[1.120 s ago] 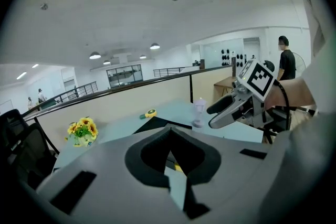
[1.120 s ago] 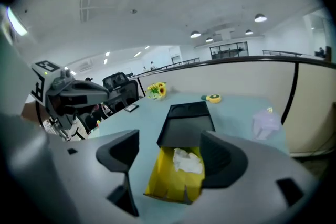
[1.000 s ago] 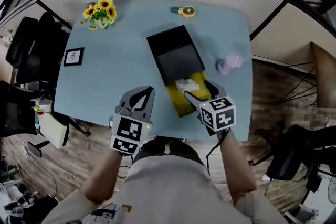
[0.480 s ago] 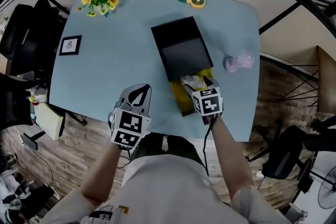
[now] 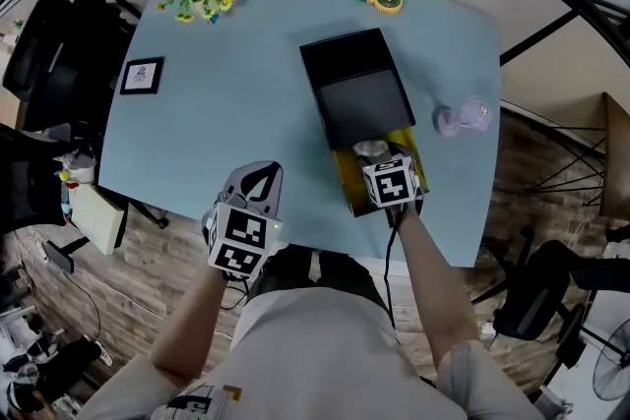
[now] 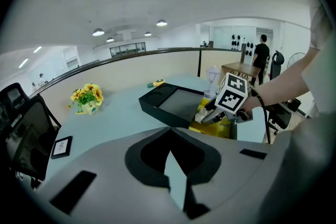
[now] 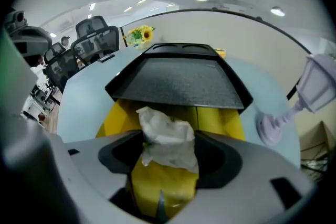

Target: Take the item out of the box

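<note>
Right tongs (image 7: 170,148), apart and just now closing, straddle the white wad (image 7: 164,128) in the yellow box (image 7: 219,122), lower centre. Left tongs (image 6: 169,132) are together, empty.

Nothing legible is showing: the near-left white plastic cube (image 5: 241,241) and the near-right white plastic cube (image 5: 390,182) are bearing only black square patterns.

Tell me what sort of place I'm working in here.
Probably an open-plan office. Black office chairs stand beside a light blue table, a low partition runs along its far edge, and round ceiling lights hang over a wide hall beyond.
</note>
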Tool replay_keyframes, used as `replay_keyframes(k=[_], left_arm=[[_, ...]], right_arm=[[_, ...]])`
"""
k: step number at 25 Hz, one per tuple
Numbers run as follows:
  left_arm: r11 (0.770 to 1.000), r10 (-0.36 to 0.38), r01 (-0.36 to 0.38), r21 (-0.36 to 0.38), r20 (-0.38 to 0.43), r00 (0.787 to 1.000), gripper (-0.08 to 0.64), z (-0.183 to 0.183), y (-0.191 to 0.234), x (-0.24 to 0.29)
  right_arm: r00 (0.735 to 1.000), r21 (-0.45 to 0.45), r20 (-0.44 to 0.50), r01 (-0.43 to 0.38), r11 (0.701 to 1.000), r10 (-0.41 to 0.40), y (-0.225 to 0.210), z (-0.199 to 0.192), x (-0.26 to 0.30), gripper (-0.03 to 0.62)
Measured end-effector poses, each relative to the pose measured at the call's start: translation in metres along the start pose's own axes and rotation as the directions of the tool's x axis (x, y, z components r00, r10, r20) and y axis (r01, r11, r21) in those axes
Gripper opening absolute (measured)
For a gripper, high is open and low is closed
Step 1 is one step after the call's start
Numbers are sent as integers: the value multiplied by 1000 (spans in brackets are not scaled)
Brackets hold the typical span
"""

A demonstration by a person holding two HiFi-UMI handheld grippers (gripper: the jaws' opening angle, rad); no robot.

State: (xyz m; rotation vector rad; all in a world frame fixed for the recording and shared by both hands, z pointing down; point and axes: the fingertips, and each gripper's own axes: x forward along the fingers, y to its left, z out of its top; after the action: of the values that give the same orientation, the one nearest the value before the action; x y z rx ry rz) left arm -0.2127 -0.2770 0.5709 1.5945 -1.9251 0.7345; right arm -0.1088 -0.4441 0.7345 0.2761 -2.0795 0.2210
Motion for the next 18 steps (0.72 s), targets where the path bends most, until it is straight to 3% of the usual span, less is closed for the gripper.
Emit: replay_keyframes(k=[3,6,10,14,18], left_arm=[[1000,-1,1,0,-1,1000,3,-4,2,-3],[1000,0,0,-7,4,1000,3,-4,0,-2],[1000,-14,15,-22,39,999,3,6,-7,-12],[999,-26,29,-19,111,993,3,28,-2,-23],[1000,-27,25,16,176,984,3,56,4,-38]], right_arm=[[1000,-19,-26,-10,1000,10,4,-5,-2,251],[998,31,-23,-57,998,58,9,-9,-11,189],[996,76,1,-90,993,90,18,-14,-42,169],[987,126,150,-83,989,63,16,15,-93,163],[947,167,322,-67,984,10,10,55,-153,160]])
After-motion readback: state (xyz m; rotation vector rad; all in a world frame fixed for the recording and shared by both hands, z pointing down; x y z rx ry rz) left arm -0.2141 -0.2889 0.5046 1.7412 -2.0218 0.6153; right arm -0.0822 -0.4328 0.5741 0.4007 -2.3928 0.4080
